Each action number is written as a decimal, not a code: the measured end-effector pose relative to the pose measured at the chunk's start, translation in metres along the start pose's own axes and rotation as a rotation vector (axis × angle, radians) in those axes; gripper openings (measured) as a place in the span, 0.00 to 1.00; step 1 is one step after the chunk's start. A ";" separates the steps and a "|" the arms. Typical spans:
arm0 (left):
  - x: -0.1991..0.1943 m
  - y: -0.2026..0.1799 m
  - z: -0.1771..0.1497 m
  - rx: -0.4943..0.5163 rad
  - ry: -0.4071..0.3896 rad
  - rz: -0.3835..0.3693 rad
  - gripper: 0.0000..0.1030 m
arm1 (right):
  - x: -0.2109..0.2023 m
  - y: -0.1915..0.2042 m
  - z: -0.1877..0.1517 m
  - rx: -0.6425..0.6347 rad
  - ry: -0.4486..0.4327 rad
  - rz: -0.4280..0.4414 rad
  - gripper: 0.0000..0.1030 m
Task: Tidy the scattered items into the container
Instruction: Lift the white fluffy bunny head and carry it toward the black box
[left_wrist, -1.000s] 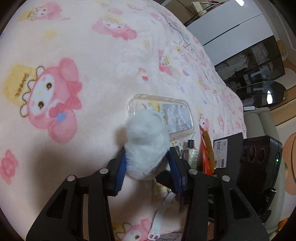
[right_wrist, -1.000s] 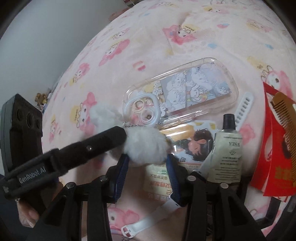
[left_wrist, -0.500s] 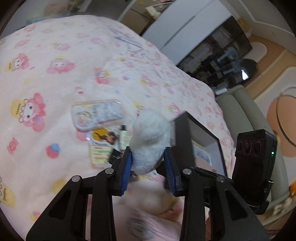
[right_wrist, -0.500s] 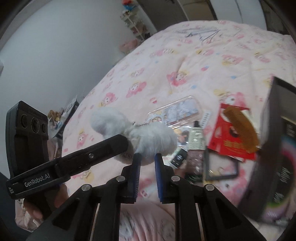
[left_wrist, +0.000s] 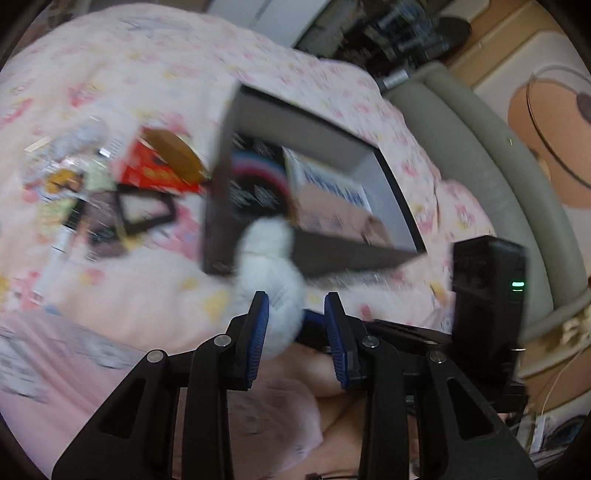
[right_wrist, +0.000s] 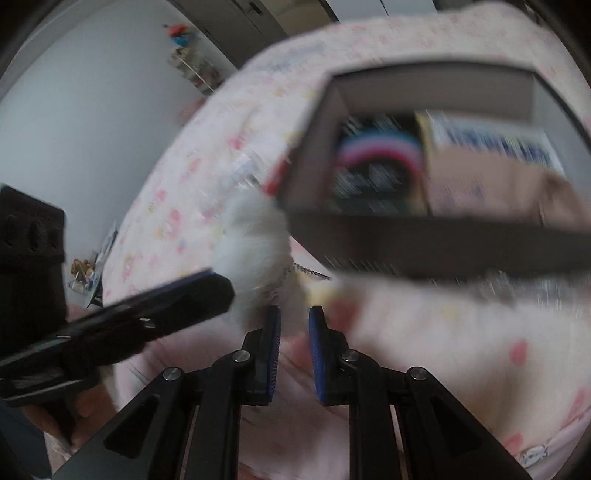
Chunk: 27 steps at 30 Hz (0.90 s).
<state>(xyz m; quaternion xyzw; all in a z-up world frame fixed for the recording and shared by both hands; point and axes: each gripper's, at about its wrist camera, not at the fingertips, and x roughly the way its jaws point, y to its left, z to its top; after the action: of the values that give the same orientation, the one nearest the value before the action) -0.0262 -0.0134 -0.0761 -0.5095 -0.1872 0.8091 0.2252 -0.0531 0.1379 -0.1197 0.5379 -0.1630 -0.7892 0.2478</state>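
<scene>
My left gripper (left_wrist: 297, 314) is shut on a white fluffy pom-pom keychain (left_wrist: 267, 266), held in the air just in front of the near left corner of a dark open box (left_wrist: 347, 254). In the right wrist view the pom-pom (right_wrist: 255, 243) hangs with its small chain just ahead of my right gripper (right_wrist: 294, 325), whose jaws stand a little apart and hold nothing. The box (right_wrist: 443, 236) has a brown carton and a dark printed item inside. Both views are blurred.
Left of the box on the pink blanket (left_wrist: 129, 280) lie a red packet with a brown comb (left_wrist: 162, 166), a black frame (left_wrist: 146, 210), a phone case and small packets. A grey padded headboard (left_wrist: 498, 177) runs along the right.
Both grippers have swung right toward the box, carrying the pom-pom from over the scattered items to the box's near corner. The right gripper's jaws stand slightly wider apart than half a second ago.
</scene>
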 end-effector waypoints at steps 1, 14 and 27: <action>0.010 -0.006 -0.004 0.003 0.020 -0.007 0.30 | 0.007 -0.014 -0.005 0.036 0.027 0.023 0.14; 0.002 0.007 -0.002 -0.046 -0.043 0.070 0.30 | -0.003 -0.051 -0.004 0.107 0.023 -0.030 0.16; 0.011 0.037 -0.016 -0.063 0.058 0.162 0.31 | 0.067 -0.041 0.031 0.146 0.045 0.046 0.36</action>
<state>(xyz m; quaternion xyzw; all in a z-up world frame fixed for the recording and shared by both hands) -0.0217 -0.0370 -0.1104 -0.5530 -0.1640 0.8033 0.1482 -0.1106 0.1331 -0.1810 0.5683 -0.2267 -0.7569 0.2296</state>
